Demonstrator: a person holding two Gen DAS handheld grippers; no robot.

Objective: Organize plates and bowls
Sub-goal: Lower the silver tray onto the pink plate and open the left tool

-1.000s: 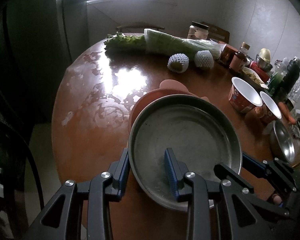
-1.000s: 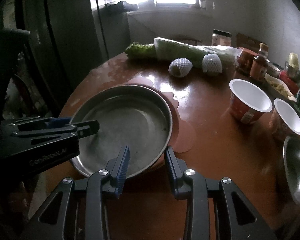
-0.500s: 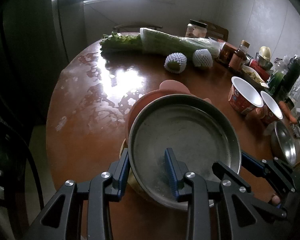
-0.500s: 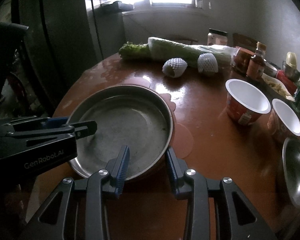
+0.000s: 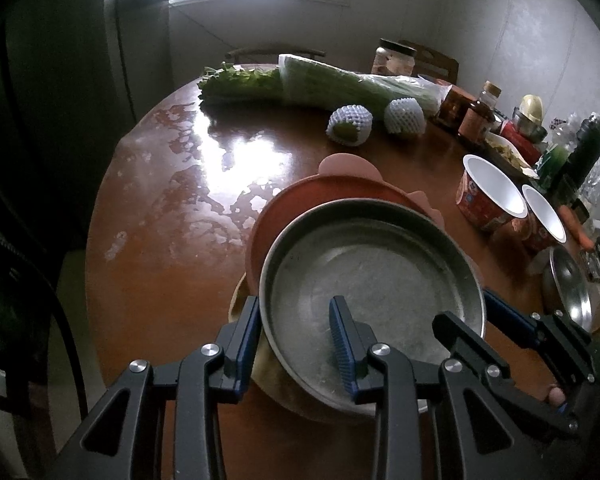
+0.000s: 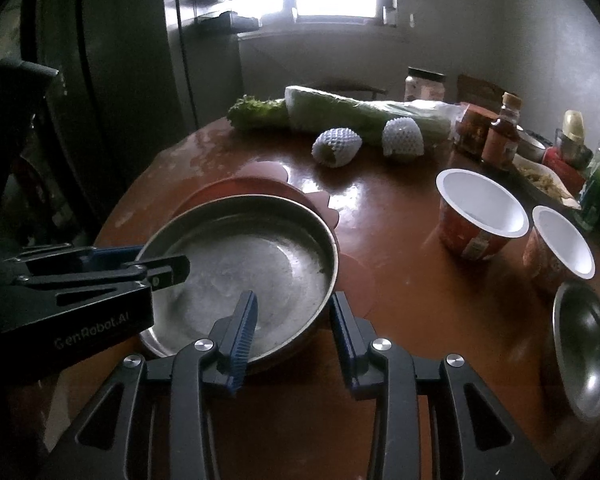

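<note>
— Any writing you can read?
— "GenRobot.AI" on the left gripper [image 6: 168, 272] body, at nine o'clock in the right wrist view.
— What's in the containers?
— The two paper cups [image 6: 480, 216] show bare white insides; the steel bowl [image 6: 586, 350] at four o'clock looks empty.
— And the metal plate [image 5: 374, 276]?
— Round, lying flat atop an orange plate [image 5: 300, 204] on the wooden table [image 5: 160, 240]. The left gripper is clenched on its rim; the right gripper [image 6: 292, 328] straddles the near rim — whether it presses, I cannot tell.
</note>
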